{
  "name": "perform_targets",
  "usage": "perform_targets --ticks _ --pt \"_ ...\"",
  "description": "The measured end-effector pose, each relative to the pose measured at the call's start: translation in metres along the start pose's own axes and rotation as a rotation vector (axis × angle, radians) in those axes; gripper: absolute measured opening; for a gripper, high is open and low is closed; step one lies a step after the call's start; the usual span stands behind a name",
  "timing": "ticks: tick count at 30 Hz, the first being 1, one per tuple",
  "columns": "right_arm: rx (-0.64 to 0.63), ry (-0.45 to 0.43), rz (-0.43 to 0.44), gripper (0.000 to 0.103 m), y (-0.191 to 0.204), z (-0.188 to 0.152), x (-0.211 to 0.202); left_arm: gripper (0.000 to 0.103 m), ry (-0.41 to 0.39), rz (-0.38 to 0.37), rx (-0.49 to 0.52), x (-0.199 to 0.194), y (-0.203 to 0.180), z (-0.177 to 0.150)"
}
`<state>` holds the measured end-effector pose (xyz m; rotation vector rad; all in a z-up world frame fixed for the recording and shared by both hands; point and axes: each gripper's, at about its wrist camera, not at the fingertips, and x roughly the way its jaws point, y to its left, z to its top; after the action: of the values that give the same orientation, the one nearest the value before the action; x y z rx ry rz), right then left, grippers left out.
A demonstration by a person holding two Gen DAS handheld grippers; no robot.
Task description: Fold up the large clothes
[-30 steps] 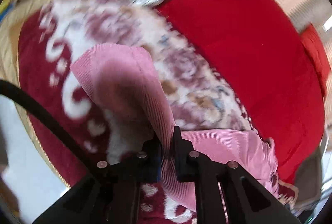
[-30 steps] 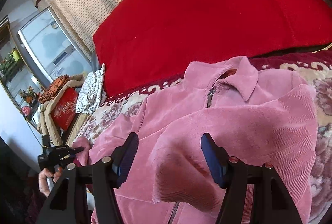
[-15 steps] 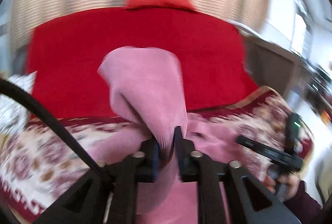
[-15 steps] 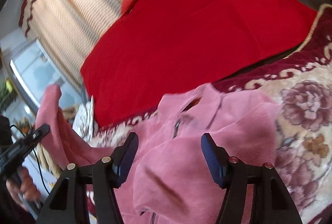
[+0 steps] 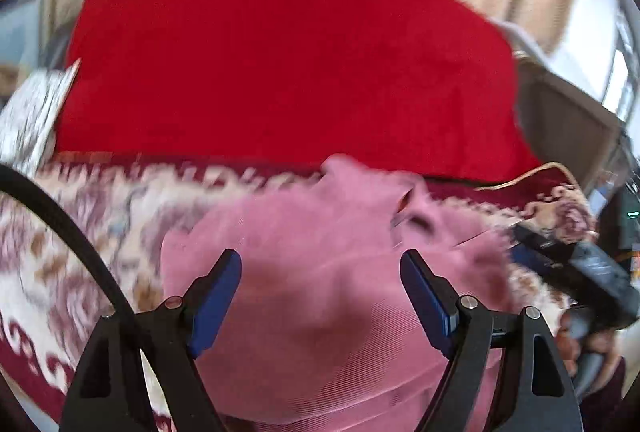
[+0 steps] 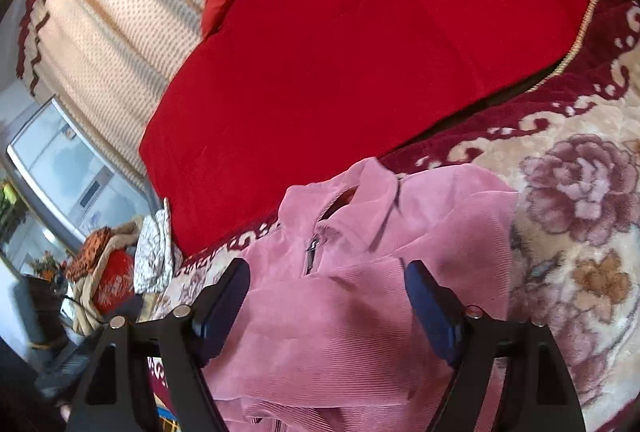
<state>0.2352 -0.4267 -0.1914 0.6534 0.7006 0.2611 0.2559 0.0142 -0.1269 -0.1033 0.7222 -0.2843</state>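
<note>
A pink corduroy jacket (image 6: 360, 304) lies on a flowered blanket (image 6: 580, 232), front up, its collar (image 6: 372, 200) toward a big red quilt (image 6: 360, 52) at the far side. The zipper (image 6: 311, 256) runs down from the collar. 1 sleeve is folded across the chest.

The left gripper (image 5: 320, 292) hangs over the jacket with its jaws spread wide; they have just been opening, and the blue pads (image 5: 212, 308) press on nothing, the cloth lying loose below them.

The right gripper (image 6: 326, 302) is likewise released, its jaws having just widened, poised above the folded sleeve with no fabric pinched.

In the left wrist view the right gripper shows blurred at the right edge, held in a hand (image 5: 592, 348). A speckled white cloth (image 6: 154, 252) lies beside the quilt.
</note>
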Motion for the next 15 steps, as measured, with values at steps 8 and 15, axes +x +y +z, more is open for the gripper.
perform_targets --ticks 8,15 --pt "-0.228 0.175 -0.072 0.061 0.030 -0.026 0.045 0.082 0.181 0.185 0.052 0.068 0.014 -0.047" --pt "-0.273 0.264 -0.131 0.060 0.030 -0.039 0.058 0.083 0.105 0.174 0.113 0.057 0.003 -0.050"
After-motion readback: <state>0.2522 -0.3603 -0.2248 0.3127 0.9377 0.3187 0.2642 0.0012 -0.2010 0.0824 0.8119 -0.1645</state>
